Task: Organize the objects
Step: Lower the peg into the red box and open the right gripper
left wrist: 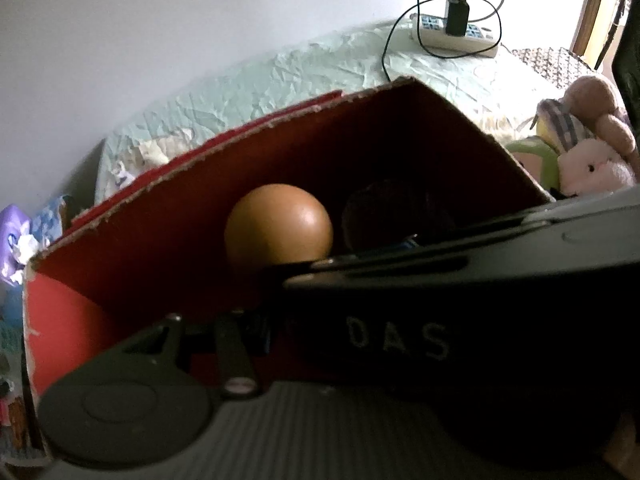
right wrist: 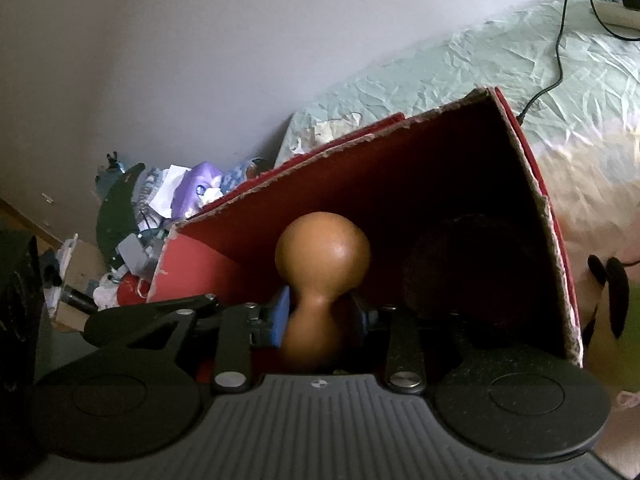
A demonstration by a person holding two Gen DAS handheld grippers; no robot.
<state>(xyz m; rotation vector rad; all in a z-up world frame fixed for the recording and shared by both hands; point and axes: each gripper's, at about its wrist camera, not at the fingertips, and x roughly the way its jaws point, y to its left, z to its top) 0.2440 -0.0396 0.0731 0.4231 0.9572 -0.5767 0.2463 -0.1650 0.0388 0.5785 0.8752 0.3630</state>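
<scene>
Right gripper (right wrist: 318,316) clamps the wooden gourd (right wrist: 322,280) at its waist, poised inside the red box (right wrist: 554,240) at twelve o'clock for stowing; left gripper's (left wrist: 256,320) grip unclear.

A bed (left wrist: 280,80) under a crinkled pale green cover (right wrist: 440,64) is carrying a red cardboard box (left wrist: 168,208), a white power strip (left wrist: 452,36) (charger plugged in) and plush toys (left wrist: 588,148).

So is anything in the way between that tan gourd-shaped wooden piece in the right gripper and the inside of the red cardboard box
Nothing visible blocks it. The right gripper grips the tan gourd-shaped wooden piece at its narrow waist, already inside the red cardboard box. A dark round object sits beside it, apart.
</scene>
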